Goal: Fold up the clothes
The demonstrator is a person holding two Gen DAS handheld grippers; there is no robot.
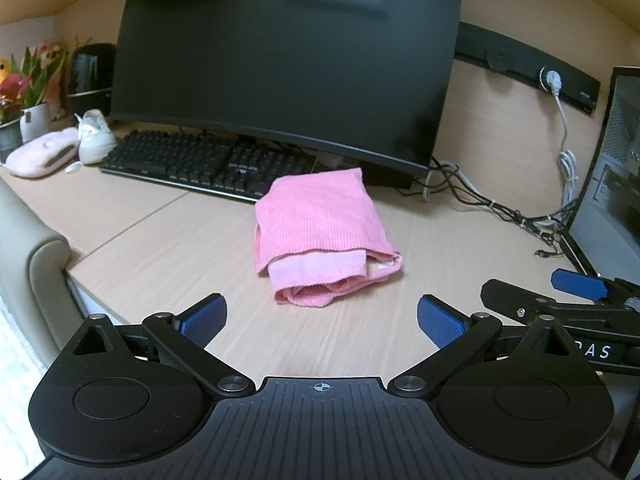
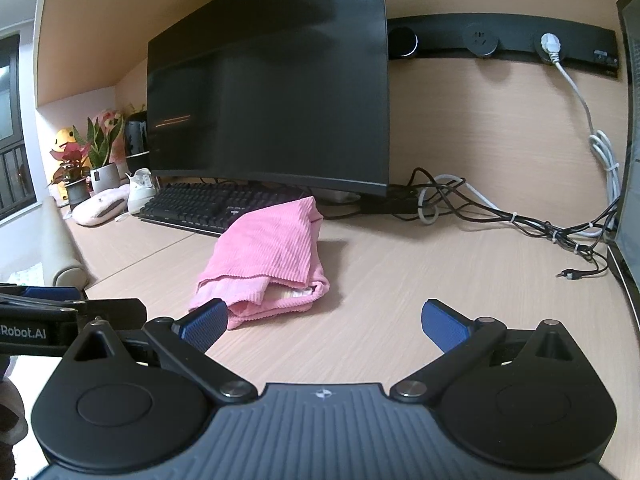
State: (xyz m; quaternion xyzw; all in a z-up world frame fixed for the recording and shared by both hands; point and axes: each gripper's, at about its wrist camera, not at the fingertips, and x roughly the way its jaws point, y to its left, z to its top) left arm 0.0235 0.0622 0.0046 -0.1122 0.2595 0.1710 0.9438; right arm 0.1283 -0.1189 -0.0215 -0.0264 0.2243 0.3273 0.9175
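The pink garment [image 1: 320, 236] lay folded at mid-frame on the table [image 1: 160, 248] — both the left hand-held gripper [image 1: 322, 322] and right hand-held gripper [image 2: 324, 320] spread empty (folding looked finished), likely needing only tidying.

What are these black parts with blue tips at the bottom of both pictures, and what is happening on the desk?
They are two hand-held grippers, each carrying a camera that looks along its fingers. One picture is from the left gripper, the other from the right gripper. Both are open and hold nothing. On the light wooden desk lies a folded pink ribbed cloth garment, touched by neither gripper. Behind it stand a large dark monitor and a black keyboard.
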